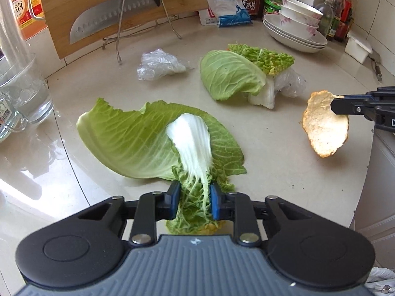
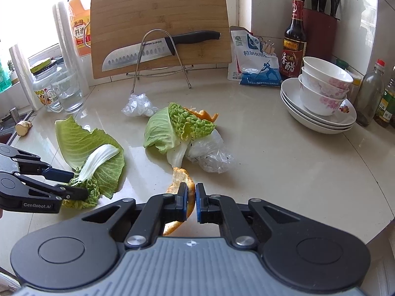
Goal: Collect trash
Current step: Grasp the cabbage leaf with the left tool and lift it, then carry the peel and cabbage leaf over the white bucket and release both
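Both grippers are loaded. The left gripper (image 1: 193,201) has its jaws closed on the crinkled end of a cabbage leaf (image 1: 148,140); the broad green part and white rib of that leaf lie on the desk (image 1: 284,172), toward 12 o'clock from the jaws. The right gripper (image 2: 192,202) has its jaws pinched on an orange peel (image 1: 325,128), which the left camera shows clear of the desk, at about 3 o'clock from the held leaf.

Trash remaining: a second heap of cabbage leaves (image 2: 170,128) over a clear plastic bag (image 2: 212,155) at mid-desk, with more peel (image 2: 206,116) behind it, and a crumpled plastic wrap (image 2: 137,107) at 12 o'clock near the knife rack (image 2: 158,56). No bin is visible.

Recommendation: raise the left gripper straight up until the leaf hangs free before travelling, since the grip sits on thin, tearable tissue. Keep both loads clear of the stacked bowls (image 2: 323,86) at 2 o'clock and the water glass (image 2: 68,93) at 10 o'clock.
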The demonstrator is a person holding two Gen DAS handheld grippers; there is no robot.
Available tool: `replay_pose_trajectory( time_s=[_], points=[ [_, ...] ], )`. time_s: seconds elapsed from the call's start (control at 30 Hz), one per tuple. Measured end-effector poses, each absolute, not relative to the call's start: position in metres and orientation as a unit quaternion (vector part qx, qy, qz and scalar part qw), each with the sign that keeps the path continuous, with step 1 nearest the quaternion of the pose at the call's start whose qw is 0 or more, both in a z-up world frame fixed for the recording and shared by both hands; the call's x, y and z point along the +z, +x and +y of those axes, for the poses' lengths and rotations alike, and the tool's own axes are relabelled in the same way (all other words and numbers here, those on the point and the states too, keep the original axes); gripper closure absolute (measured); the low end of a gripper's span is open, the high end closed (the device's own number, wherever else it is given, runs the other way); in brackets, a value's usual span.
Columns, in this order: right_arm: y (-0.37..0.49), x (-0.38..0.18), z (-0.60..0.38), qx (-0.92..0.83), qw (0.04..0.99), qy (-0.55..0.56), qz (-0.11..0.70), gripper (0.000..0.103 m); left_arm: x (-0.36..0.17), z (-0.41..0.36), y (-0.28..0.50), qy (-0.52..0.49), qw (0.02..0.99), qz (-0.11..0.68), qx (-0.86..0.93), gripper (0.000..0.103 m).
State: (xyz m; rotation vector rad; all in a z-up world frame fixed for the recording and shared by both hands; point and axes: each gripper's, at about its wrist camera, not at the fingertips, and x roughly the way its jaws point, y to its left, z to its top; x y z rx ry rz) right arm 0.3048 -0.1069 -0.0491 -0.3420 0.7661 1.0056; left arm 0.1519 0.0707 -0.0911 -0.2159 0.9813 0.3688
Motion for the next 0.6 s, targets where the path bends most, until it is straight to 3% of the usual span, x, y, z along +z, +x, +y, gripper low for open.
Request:
replay_pose_trajectory(
  time_s=[0.6],
  points=[
    [0.292, -0.029, -0.147, 0.454, 0.806, -0.154, 0.348, 0.095, -0.016, 0.043, 0.152, -0.029, 0.895, 0.440, 0.073, 0.082]
  ],
)
